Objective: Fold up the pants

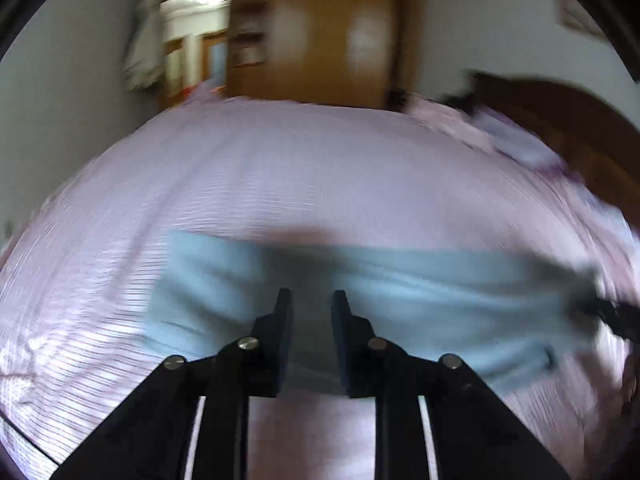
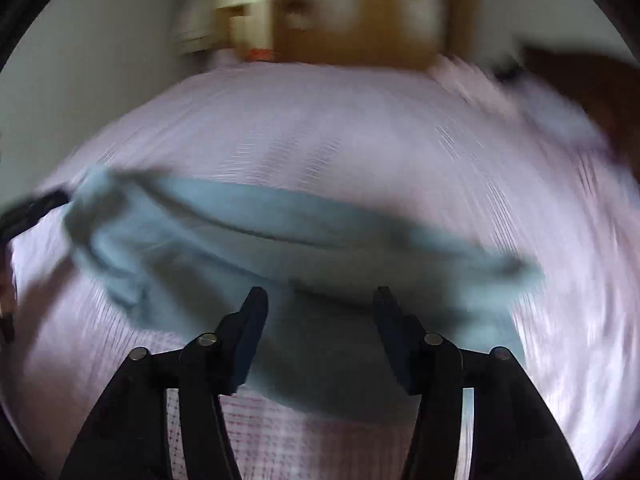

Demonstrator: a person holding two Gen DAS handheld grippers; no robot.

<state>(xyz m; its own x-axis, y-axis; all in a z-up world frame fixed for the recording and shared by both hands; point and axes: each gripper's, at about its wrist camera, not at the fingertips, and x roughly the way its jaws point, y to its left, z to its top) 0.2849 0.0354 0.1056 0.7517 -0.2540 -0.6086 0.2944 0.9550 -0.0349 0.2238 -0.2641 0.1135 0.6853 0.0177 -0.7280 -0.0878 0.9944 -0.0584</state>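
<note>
Light blue pants [image 1: 420, 296] lie stretched left to right on a pink striped bedsheet [image 1: 280, 168]. Both views are blurred by motion. My left gripper [image 1: 311, 300] hovers over the near edge of the pants with a narrow gap between its jaws, and nothing shows between them. In the right wrist view the pants [image 2: 248, 240] lie bunched at their left end. My right gripper [image 2: 320, 300] is wide open above their near edge. The left gripper's dark body [image 2: 28, 212] shows at the pants' left end. The right gripper [image 1: 616, 316] shows dark at the far right.
The bed fills both views. A brown wooden headboard [image 1: 568, 120] and pillows [image 1: 508, 140] lie at the right. A wooden wardrobe [image 1: 320, 40] and a lit doorway [image 1: 196, 32] stand beyond the bed's far edge.
</note>
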